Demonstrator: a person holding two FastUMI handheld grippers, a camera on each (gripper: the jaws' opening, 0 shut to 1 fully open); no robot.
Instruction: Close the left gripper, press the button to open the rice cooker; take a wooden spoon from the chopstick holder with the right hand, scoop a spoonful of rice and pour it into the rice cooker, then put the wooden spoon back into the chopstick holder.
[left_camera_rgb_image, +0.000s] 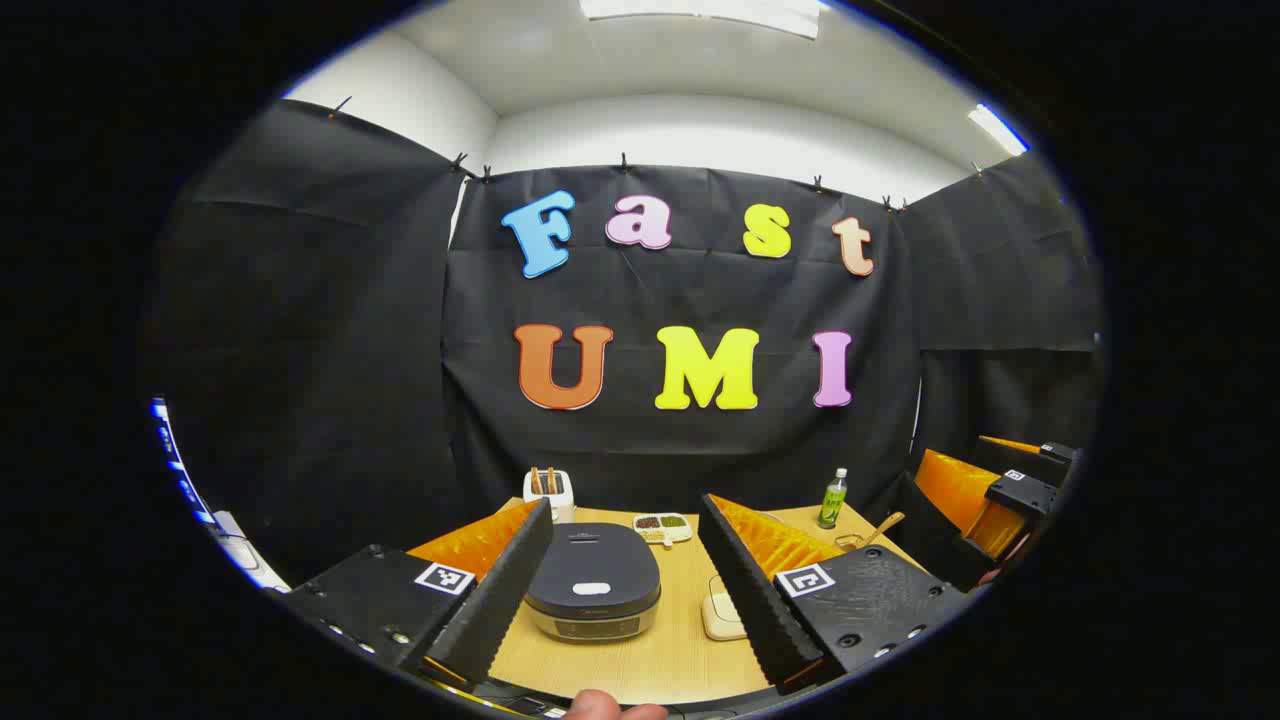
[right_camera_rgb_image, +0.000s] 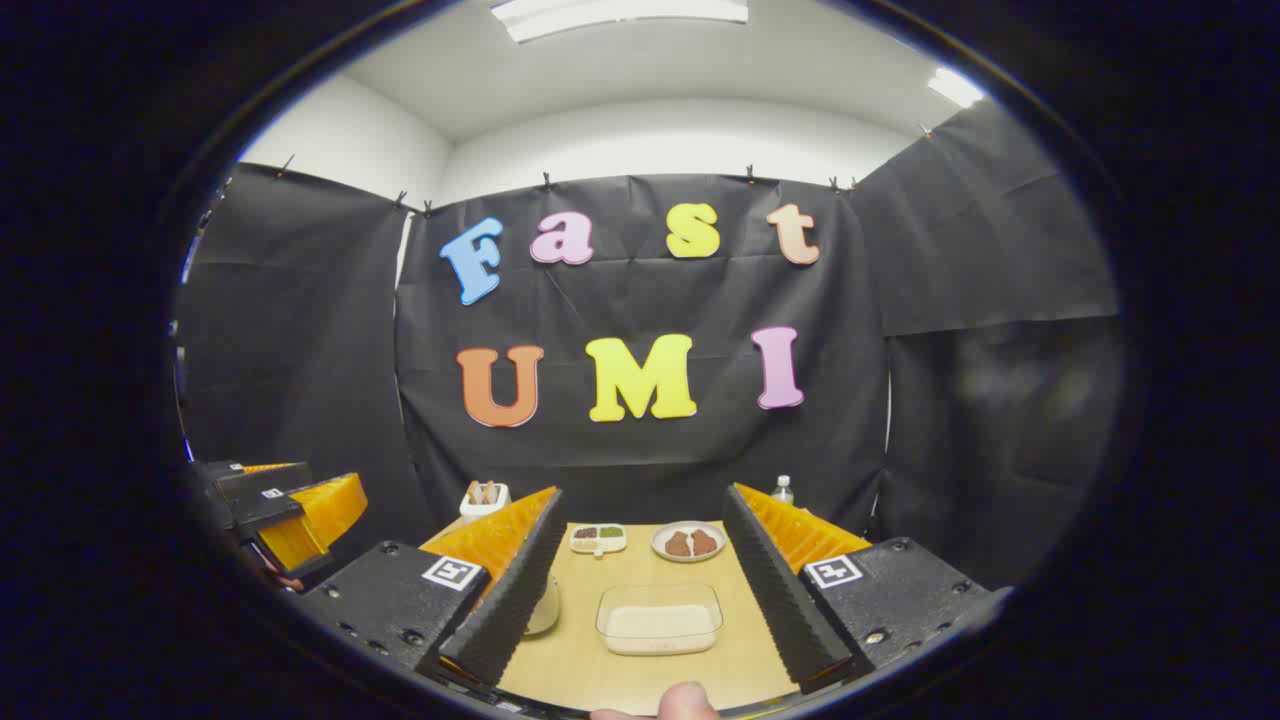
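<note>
left gripper (left_camera_rgb_image: 625, 600) jaws spread, empty | right gripper (right_camera_rgb_image: 640, 600) jaws spread, empty | rice cooker (left_camera_rgb_image: 592, 582) lid down, between left fingers | rice tub (right_camera_rgb_image: 660, 618) ahead of right | step: start; next: clench left, press button (left_camera_rgb_image: 591, 589)

From my left gripper view, the rice cooker (left_camera_rgb_image: 592, 594) sits on the table with its dark rounded lid shut, a pale oval button on the front of the lid and a silvery band around the base. Off to the right I can see the wooden spoon (left_camera_rgb_image: 884, 527), tilted; I cannot make out its holder clearly. In my right gripper view, the rice lies as a shallow white layer in a clear rectangular container (right_camera_rgb_image: 660, 618) with rounded corners, uncovered.
</note>
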